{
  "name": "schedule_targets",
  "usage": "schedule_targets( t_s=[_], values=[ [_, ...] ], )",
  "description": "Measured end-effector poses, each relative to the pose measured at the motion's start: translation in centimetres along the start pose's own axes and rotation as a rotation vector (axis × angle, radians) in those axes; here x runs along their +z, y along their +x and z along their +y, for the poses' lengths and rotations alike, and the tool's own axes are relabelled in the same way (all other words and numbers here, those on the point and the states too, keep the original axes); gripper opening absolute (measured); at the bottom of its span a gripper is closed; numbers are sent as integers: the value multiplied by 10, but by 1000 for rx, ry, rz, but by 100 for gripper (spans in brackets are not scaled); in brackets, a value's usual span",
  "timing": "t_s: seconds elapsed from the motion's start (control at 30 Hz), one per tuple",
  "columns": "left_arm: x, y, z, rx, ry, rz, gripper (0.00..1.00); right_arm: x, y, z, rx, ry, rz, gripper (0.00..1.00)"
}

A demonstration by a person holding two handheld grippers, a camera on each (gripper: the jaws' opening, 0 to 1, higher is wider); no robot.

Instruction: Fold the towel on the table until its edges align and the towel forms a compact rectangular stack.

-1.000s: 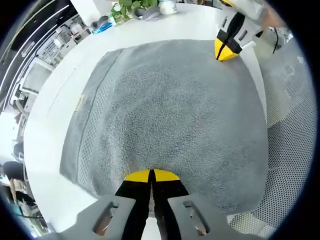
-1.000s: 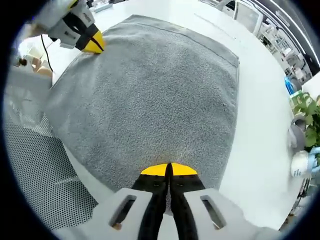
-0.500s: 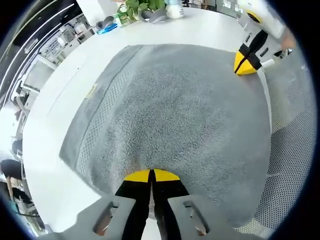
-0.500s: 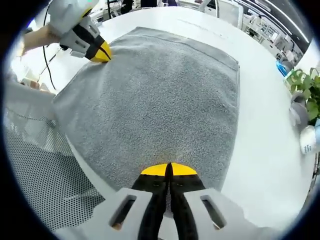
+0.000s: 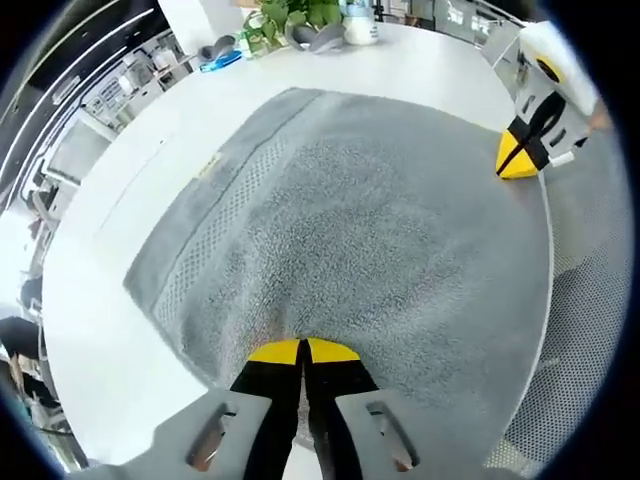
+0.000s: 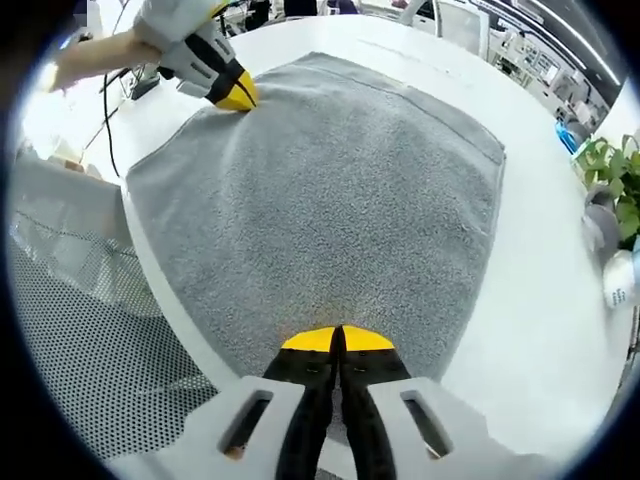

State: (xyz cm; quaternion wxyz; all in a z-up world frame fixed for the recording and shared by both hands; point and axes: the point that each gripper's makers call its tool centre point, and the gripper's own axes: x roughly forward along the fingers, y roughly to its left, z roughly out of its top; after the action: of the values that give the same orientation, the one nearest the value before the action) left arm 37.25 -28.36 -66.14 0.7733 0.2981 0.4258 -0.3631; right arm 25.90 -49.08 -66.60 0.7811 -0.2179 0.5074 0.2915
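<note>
**Both near corners pinched, towel stretching away from you**

The grey towel [image 5: 370,240] lies flat on the white table [image 5: 110,220]. Your left gripper [image 5: 301,349] and right gripper [image 6: 337,338] each have jaws closed on a corner of its near edge. The cloth runs forward from both, so the fold likely goes away from you.

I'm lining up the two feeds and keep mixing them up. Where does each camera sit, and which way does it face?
Left gripper view: rides the left gripper, facing across the grey towel towards the plant; its shut fingers grip the near edge.
Right gripper view: rides the right gripper, facing across the towel; a hand shows top left.
Shared: towel, white table, each other's gripper.
</note>
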Motion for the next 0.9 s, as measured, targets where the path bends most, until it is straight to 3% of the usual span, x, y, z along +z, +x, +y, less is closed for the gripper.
schedule_targets(
  t_s=[0.13,0.23,0.4,0.5,0.57,0.9],
  values=[
    [1,1,4,-8,-83,-47,1,0,0,0,-16,-51,0,0],
    [1,0,3,2,-89,-56,1,1,0,0,-17,-71,-11,0],
    [1,-2,0,57,-27,-58,1,3,0,6,0,-63,-20,0],
    [0,-3,1,64,1,-52,1,4,0,7,-27,-132,6,0],
    [-2,-4,2,68,60,-33,1,5,0,11,-32,-155,10,0],
    [-11,-8,4,114,62,-2,1,5,-1,26,25,-153,-34,0]
  ],
)
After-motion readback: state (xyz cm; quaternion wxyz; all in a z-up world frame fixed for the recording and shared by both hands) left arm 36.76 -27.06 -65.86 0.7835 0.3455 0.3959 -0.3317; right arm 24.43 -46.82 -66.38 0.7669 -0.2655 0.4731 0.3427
